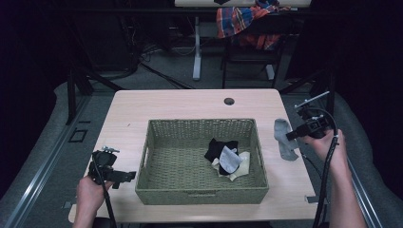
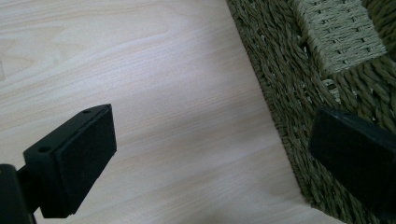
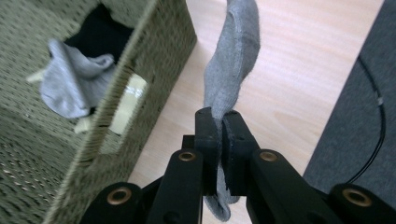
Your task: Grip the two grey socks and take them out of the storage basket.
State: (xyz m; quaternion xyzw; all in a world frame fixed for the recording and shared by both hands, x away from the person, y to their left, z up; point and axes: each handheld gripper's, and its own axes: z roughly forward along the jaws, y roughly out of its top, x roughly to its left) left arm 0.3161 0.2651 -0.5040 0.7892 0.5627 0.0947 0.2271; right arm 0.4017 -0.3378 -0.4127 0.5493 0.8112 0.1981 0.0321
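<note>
Beside table (image 1: 190,102) basket (image 1: 202,194), right gripper (image 1: 291,135) pinches grey sock (image 1: 284,137).

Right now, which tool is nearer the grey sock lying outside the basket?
Right. The right tool is shut on that grey sock, right of the basket. The left tool sits across the basket, open, beside its left wall.

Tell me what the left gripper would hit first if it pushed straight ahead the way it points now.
Likely the wicker basket: the left gripper has open jaws, the near wall lies just ahead on one side, bare table on the other. Depth is unclear.
</note>
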